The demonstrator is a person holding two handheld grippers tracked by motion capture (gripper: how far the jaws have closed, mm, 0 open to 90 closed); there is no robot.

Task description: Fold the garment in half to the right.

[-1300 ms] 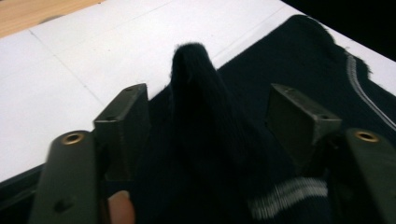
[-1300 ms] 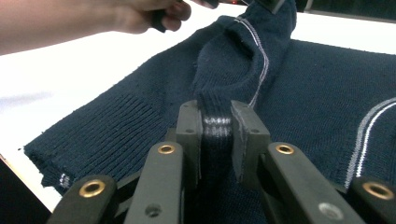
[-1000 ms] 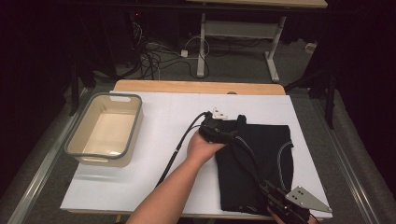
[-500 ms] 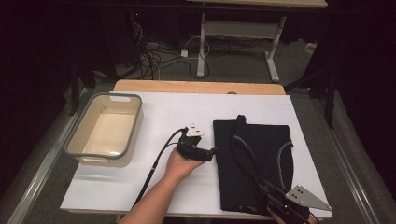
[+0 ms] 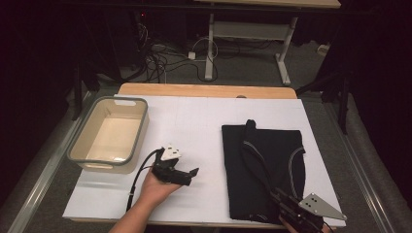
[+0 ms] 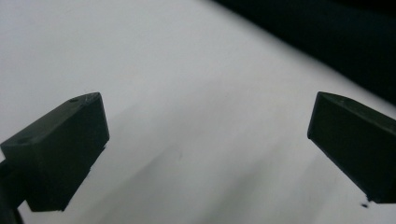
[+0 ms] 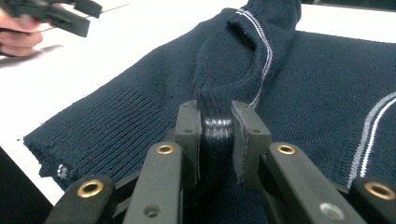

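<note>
Both grippers are matt black, each with a grey three-cornered plate on top: on the left gripper (image 5: 190,174) it sits at 10 o'clock of the jaws, and a black cable trails toward 7 o'clock. The right gripper (image 7: 217,135) has blocky square pads on ribbed arms set with brass-ringed screw holes. The left forearm is bare, without sleeve.
</note>
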